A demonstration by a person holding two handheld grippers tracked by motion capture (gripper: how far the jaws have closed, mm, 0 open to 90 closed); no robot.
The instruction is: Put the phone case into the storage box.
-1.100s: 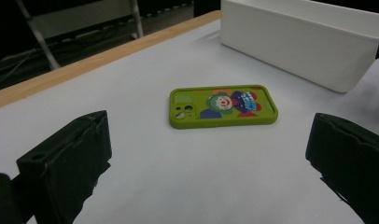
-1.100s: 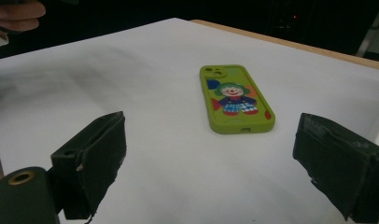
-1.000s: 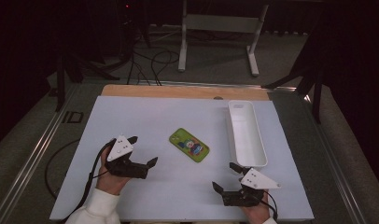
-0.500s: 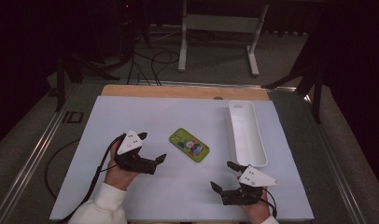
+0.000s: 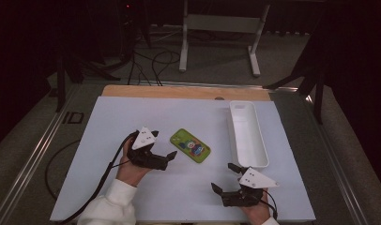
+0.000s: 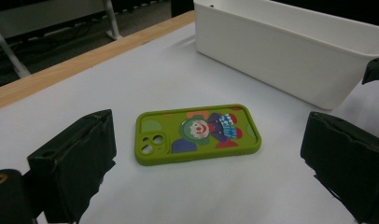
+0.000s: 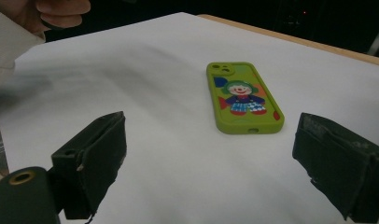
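matte white table (image 5: 109,122) bears a glossy green phone case (image 5: 190,145); left gripper (image 5: 167,157) gapes wide; right gripper (image 5: 224,178) too.

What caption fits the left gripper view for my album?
Open left gripper faces a green clown phone case beside a white tray.

Both grippers, left gripper (image 5: 166,156) and right gripper (image 5: 224,178), are black, each topped by a grey three-cornered plate at its twelve o'clock and trailing a black cable; the person's sleeve (image 5: 108,206) is white.
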